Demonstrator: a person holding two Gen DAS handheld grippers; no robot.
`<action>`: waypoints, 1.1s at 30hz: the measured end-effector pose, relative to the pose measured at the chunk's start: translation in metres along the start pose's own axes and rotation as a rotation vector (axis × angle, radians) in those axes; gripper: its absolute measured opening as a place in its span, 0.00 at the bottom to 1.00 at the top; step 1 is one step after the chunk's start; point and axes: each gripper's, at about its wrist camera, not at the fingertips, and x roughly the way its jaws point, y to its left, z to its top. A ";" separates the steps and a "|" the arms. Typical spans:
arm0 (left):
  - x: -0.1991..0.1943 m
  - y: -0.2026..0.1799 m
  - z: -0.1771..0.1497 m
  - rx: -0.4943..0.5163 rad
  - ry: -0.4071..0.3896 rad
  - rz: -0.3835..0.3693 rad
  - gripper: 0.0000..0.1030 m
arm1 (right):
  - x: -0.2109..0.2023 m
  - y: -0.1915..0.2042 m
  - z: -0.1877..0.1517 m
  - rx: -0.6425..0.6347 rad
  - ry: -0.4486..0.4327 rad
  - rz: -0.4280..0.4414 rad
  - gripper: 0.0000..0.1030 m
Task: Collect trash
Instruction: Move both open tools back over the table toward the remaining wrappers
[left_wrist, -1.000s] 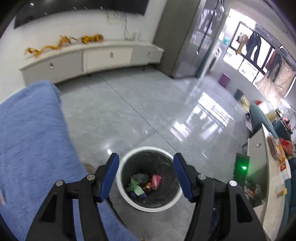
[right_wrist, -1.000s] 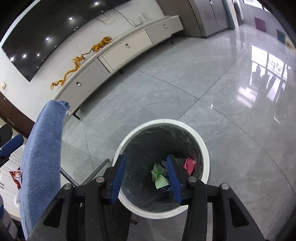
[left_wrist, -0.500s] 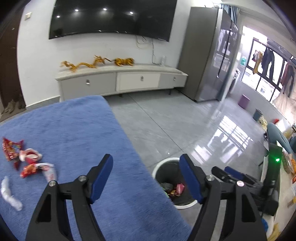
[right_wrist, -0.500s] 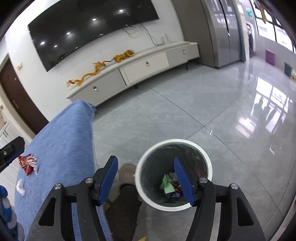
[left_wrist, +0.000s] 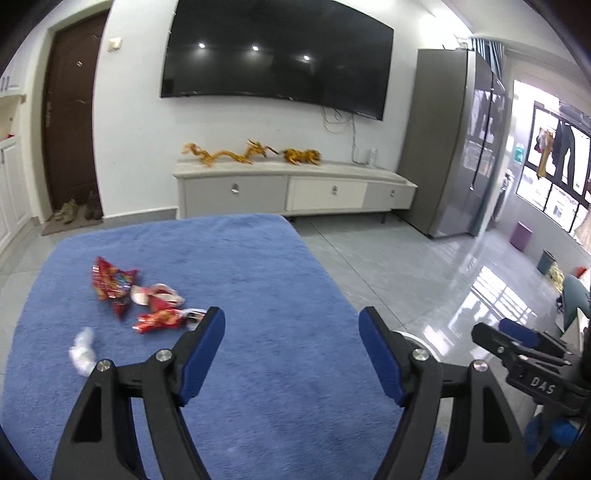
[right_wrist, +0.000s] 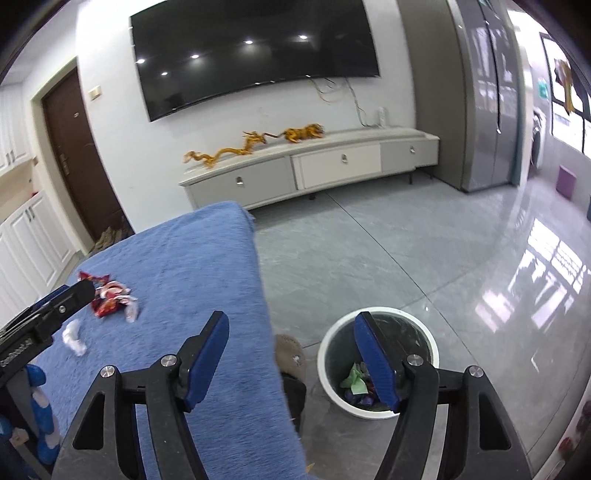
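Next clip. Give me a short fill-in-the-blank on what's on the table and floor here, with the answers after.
1. The red wrappers lie on a ____ cloth.
2. The white bin stands on the ____.
3. Between the fingertips of the left gripper there is ____.
4. A crumpled ____ scrap lies nearest the left gripper.

Answers: blue; floor; nothing; white

Fuzzy blue cloth (left_wrist: 258, 369), crinkly foil wrappers (left_wrist: 114, 284), glossy floor (right_wrist: 406, 266)
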 end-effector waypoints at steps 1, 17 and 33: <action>-0.002 0.002 0.000 0.002 -0.008 0.009 0.71 | -0.002 0.005 0.000 -0.009 -0.005 0.003 0.67; -0.020 0.008 -0.009 0.010 -0.039 0.114 0.71 | -0.011 0.023 -0.010 -0.041 -0.024 0.075 0.68; -0.028 -0.003 -0.011 0.038 -0.042 0.142 0.71 | -0.021 0.009 -0.016 -0.003 -0.046 0.098 0.69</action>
